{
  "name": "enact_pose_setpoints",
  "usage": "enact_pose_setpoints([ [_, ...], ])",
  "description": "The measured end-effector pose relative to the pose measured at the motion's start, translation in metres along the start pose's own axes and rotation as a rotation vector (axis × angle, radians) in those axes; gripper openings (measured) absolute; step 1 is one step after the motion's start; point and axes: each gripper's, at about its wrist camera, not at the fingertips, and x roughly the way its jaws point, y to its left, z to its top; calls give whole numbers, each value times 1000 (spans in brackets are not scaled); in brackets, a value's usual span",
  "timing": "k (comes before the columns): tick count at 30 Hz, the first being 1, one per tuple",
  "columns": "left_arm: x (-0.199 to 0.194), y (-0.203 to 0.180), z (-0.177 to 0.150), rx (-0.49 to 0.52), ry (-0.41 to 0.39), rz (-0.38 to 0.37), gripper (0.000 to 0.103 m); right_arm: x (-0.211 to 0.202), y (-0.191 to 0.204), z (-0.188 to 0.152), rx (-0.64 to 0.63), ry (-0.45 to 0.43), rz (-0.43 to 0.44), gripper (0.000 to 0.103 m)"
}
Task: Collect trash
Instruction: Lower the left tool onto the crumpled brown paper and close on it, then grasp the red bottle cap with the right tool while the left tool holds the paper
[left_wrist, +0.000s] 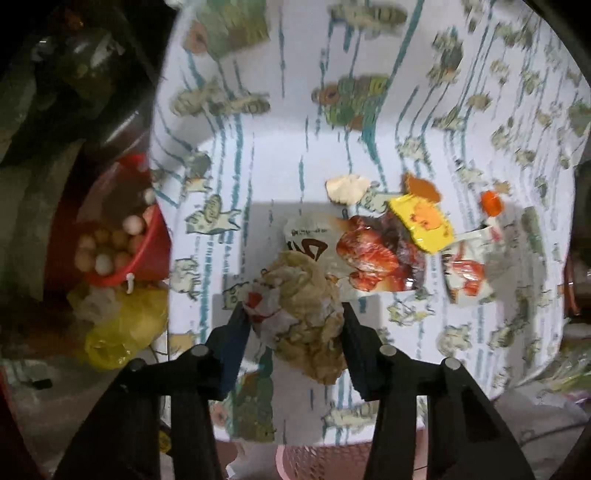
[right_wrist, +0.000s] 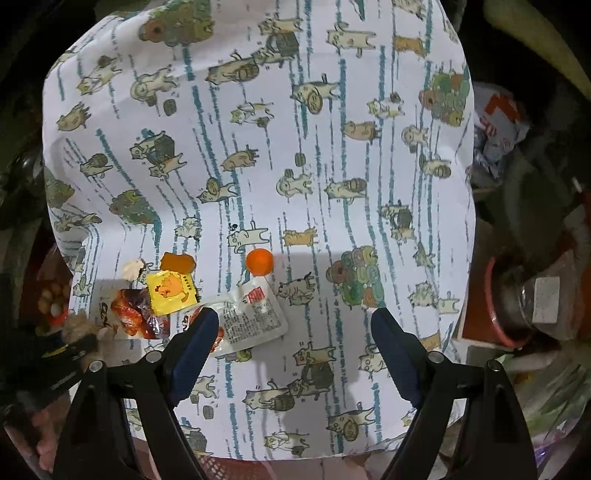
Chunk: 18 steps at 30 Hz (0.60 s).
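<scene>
On the cat-print tablecloth (left_wrist: 258, 166) my left gripper (left_wrist: 295, 312) is shut on a crumpled beige tissue wad (left_wrist: 306, 302), one pad against each side. Just beyond it lie a red snack wrapper (left_wrist: 369, 251), a yellow packet (left_wrist: 421, 221), a white sachet (left_wrist: 469, 273) and an orange cap (left_wrist: 491, 201). In the right wrist view my right gripper (right_wrist: 295, 314) stands open over the cloth. Its left fingertip (right_wrist: 208, 319) is at the edge of the white sachet (right_wrist: 255, 314). The orange cap (right_wrist: 259, 261), yellow packet (right_wrist: 170, 293) and red wrapper (right_wrist: 133, 314) lie nearby.
A brown scrap (left_wrist: 421, 186) and a white crumpled bit (left_wrist: 345, 186) lie behind the wrappers. Off the table's left edge stand a red bucket (left_wrist: 155, 236) of pale balls and a yellow bag (left_wrist: 122, 332). Dark clutter and a red-rimmed container (right_wrist: 491, 295) crowd the right side.
</scene>
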Motion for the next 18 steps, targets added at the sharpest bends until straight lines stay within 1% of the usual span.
enact_pose_setpoints([
  [3, -35, 5, -7, -13, -68, -5, 46, 2, 6, -3, 3, 14, 18, 86],
  [6, -64, 19, -14, -41, -135, -47, 46, 3, 26, -13, -54, 26, 41, 86],
  [8, -76, 30, -14, -64, -172, -58, 46, 5, 43, -23, -98, 45, 69, 71],
  [9, -78, 33, -12, -67, -176, -55, 46, 8, 53, -29, -121, 78, 107, 63],
  [12, -83, 44, -7, -91, -192, -28, 46, 21, 82, -47, -130, 204, 273, 59],
  [14, -82, 54, -6, -120, -185, -25, 46, 29, 98, -57, -143, 250, 299, 55],
  [15, -81, 57, -6, -129, -178, -31, 46, 34, 109, -62, -159, 268, 297, 54],
  [17, -78, 61, -6, -143, -172, -36, 46, 41, 126, -70, -186, 296, 288, 53],
  [18, -78, 62, -7, -147, -172, -37, 47, 44, 133, -74, -198, 310, 285, 50],
])
